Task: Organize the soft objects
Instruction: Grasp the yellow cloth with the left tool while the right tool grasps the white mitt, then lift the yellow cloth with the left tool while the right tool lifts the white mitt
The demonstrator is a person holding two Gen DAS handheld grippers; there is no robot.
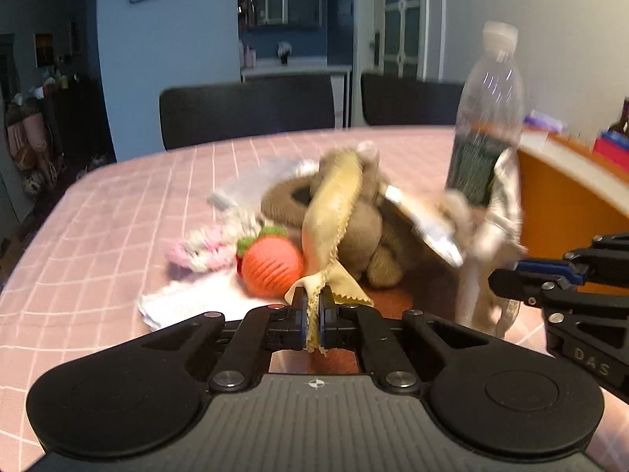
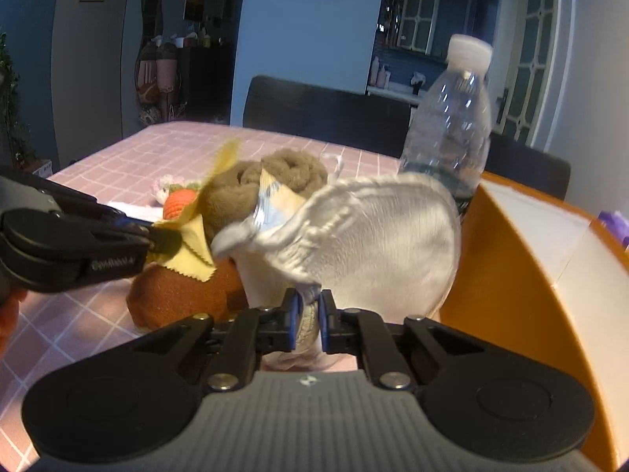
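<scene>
Pink checked cloth covers the table (image 1: 118, 204). At lower centre of the left wrist view, the left gripper (image 1: 313, 314) has its jaws pinching a yellow cloth (image 1: 334, 204), whose long axis runs up and away over the brown plush (image 1: 365, 232). Right gripper (image 2: 310, 318) jaws pinch a white sock (image 2: 373, 232) beside the orange box (image 2: 511, 275).

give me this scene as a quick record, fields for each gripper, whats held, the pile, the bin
left gripper: jaws shut on yellow cloth
right gripper: jaws shut on white sock
pile: brown plush, orange knitted ball, pink-white rope toy
bottle: upright, beside orange bin
table: pink checked cloth
</scene>
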